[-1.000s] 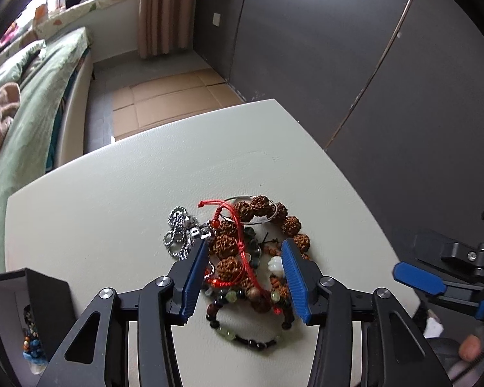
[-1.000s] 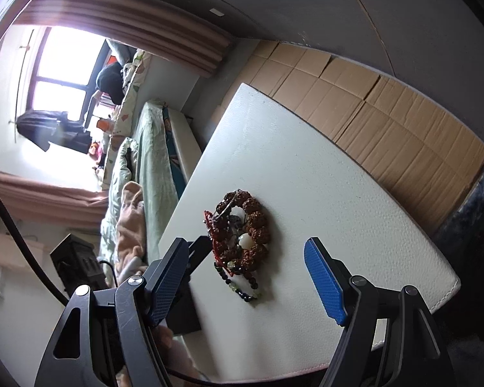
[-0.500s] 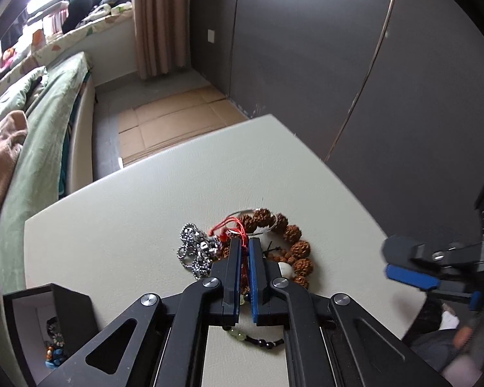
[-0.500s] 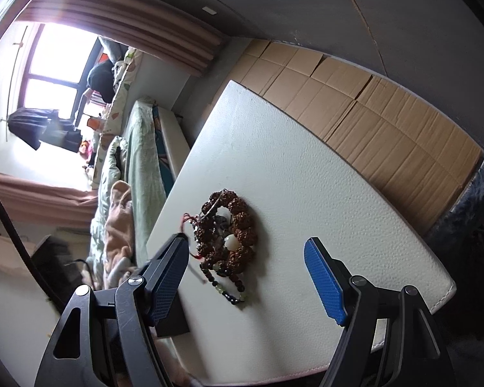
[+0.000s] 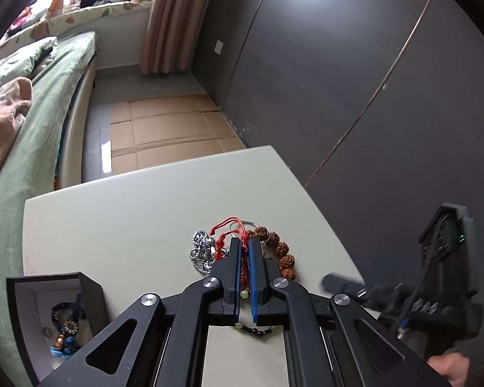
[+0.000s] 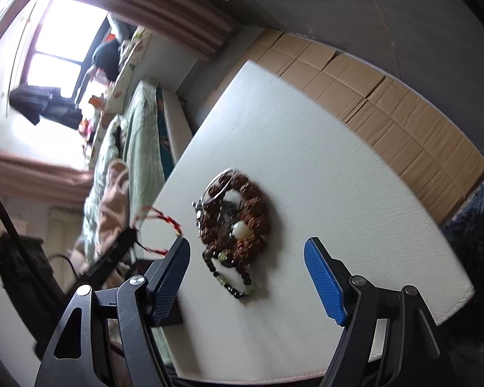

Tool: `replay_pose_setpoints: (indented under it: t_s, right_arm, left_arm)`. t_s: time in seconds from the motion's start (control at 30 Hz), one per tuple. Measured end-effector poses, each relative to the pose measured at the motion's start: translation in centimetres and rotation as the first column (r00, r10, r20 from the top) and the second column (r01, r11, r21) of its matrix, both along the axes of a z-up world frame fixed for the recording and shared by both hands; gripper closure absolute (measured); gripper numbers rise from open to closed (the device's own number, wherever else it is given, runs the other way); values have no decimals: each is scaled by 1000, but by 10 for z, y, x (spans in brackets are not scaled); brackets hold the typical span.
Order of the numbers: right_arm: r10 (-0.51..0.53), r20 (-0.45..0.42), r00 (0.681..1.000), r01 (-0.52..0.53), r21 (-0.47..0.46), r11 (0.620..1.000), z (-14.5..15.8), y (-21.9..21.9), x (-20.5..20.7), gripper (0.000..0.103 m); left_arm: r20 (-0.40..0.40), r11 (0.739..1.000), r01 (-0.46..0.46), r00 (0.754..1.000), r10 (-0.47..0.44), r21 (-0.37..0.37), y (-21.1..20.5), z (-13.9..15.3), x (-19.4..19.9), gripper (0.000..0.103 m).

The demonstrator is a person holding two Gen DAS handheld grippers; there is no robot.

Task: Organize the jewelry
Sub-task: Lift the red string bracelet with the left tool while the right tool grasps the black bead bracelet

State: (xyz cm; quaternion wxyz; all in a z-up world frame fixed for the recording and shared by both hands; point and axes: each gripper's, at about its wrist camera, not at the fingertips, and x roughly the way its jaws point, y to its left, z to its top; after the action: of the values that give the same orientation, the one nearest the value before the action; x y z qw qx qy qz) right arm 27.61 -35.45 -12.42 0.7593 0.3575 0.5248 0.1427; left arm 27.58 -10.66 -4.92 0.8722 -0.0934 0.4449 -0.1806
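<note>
A pile of jewelry lies on the white table [image 5: 129,213]: a brown seed-bead bracelet [image 5: 282,253], a silver chain [image 5: 200,254] and a dark and green bead bracelet [image 6: 232,282]. My left gripper [image 5: 244,246] is shut on a red cord bracelet [image 5: 229,229], lifted off the pile; it also shows in the right wrist view [image 6: 159,225]. My right gripper [image 6: 247,261] is open and empty above the table's near edge, beside the pile [image 6: 238,216].
An open black box [image 5: 53,316] holding a blue beaded piece [image 5: 64,325] stands at the table's front left. A bed [image 5: 22,122] lies to the left. A dark wardrobe wall [image 5: 338,64] is behind the table, with cardboard sheets [image 5: 164,129] on the floor.
My left gripper closed on the red cord bracelet and rose with it, pulling it away from the pile. My right gripper stayed open and shifted slightly.
</note>
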Motion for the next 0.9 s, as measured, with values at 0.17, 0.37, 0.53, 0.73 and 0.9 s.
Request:
replay_pose_setpoints:
  t_s: [0.17, 0.37, 0.53, 0.73, 0.9]
  right_arm:
    - [98, -24, 995, -100, -74, 992, -7, 30, 4, 40]
    - [149, -46, 988, -154, -131, 979, -13, 49, 7, 44]
    - [188, -63, 980, -196, -165, 967, -16, 61, 9, 51]
    - [203, -78, 976, -215, -212, 953, -19, 68, 12, 62]
    - [227, -36, 973, -229, -177, 957, -10, 73, 8, 93]
  left_arm:
    - [18, 999, -17, 1000, 18, -36, 15, 13, -2, 99]
    - [31, 998, -40, 999, 41, -49, 32, 26, -6, 99]
    - [43, 997, -57, 997, 59, -54, 50, 36, -15, 99]
    - [58, 997, -66, 996, 68, -37, 65, 45, -28, 99]
    - [65, 996, -92, 994, 92, -12, 86, 48, -42, 99]
